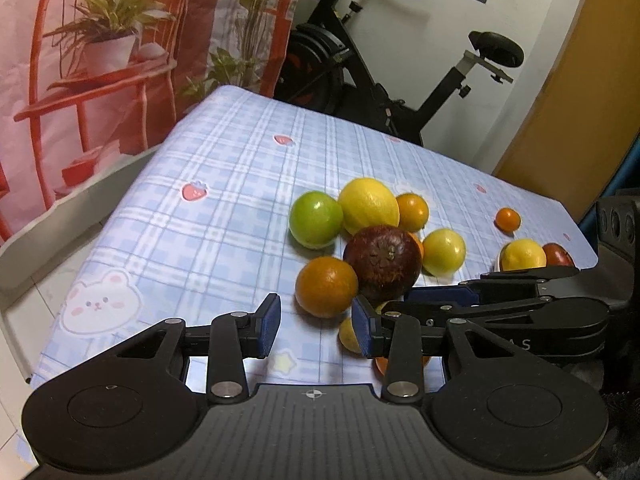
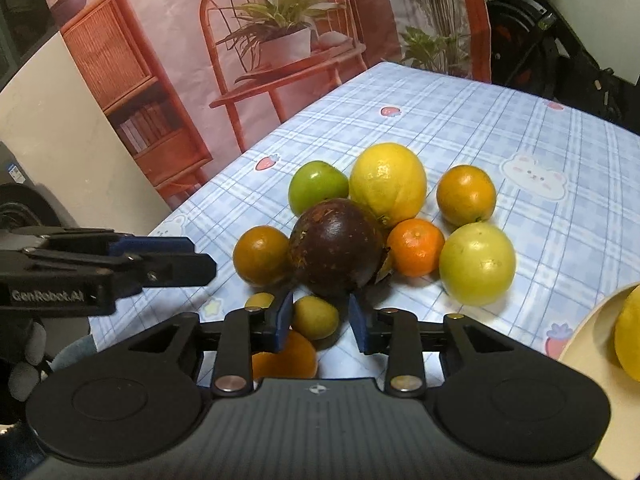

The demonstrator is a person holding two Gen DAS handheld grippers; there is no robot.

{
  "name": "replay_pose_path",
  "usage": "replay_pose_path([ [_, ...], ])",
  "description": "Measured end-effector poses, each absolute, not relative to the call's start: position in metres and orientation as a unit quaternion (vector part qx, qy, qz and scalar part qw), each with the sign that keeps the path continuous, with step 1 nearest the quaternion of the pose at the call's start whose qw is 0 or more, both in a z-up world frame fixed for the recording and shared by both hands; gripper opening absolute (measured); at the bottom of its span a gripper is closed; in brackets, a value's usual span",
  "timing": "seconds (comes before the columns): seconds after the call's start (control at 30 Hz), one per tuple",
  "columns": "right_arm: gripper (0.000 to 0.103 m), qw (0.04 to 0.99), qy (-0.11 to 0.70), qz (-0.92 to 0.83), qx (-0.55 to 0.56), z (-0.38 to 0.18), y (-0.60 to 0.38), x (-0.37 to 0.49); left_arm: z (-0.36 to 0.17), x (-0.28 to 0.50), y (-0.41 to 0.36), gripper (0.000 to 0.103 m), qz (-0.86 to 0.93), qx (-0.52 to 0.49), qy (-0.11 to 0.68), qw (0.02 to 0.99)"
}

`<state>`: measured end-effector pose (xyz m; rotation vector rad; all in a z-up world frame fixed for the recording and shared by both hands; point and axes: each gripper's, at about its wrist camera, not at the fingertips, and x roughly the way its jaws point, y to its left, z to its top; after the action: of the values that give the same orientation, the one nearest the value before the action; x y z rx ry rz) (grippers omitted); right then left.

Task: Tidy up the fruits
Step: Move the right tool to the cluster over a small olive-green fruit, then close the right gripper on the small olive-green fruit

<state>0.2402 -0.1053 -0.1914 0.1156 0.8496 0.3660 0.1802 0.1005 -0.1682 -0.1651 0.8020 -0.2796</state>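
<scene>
A heap of fruit sits on the pale blue checked tablecloth (image 2: 460, 120) printed with strawberries and white bears. At its heart lies a round dark purple-brown fruit (image 2: 336, 246) with a rough skin. Touching it are a dull orange citrus (image 2: 262, 255) on its left, a green round fruit (image 2: 317, 186) and a large yellow lemon (image 2: 387, 182) behind it, and a small bright orange mandarin (image 2: 416, 246) on its right. A pale yellow-green round fruit (image 2: 477, 264) touches the mandarin; another orange citrus (image 2: 466, 195) sits behind that.

The right gripper (image 2: 320, 322) tilts down toward the near side of the heap. Its blue-padded jaws stand narrow, with a small yellow-green fruit (image 2: 315, 317) between them; the left pad seems to touch it, the right pad stands clear of it, so no grip shows.

The left gripper (image 1: 316, 324) also tilts down, jaws fairly narrow and nothing between them, just short of the dull orange citrus. Seen from the right wrist view, its side reads "GenRobot.AI".

At the right edge a cream plate (image 2: 588, 332) holds a yellow fruit (image 2: 628, 340).
</scene>
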Motion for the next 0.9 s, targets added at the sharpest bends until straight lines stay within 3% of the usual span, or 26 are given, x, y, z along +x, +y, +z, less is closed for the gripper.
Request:
replay_pose_path([
  [0.17,0.035,0.887,0.418,0.186,0.059,-0.196,-0.102,0.238,-0.171,0.179,0.098,0.042,-0.139,-0.079,0.393,0.906],
  [0.3,0.028,0.886,0.418,0.189,0.067,-0.2,-0.104,0.234,-0.173,0.179,0.095,0.042,-0.141,-0.078,0.397,0.904],
  [0.9,0.028,0.901,0.401,0.153,0.07,-0.193,-0.133,0.201,-0.19,0.189,0.06,0.042,-0.143,-0.041,0.419,0.896],
])
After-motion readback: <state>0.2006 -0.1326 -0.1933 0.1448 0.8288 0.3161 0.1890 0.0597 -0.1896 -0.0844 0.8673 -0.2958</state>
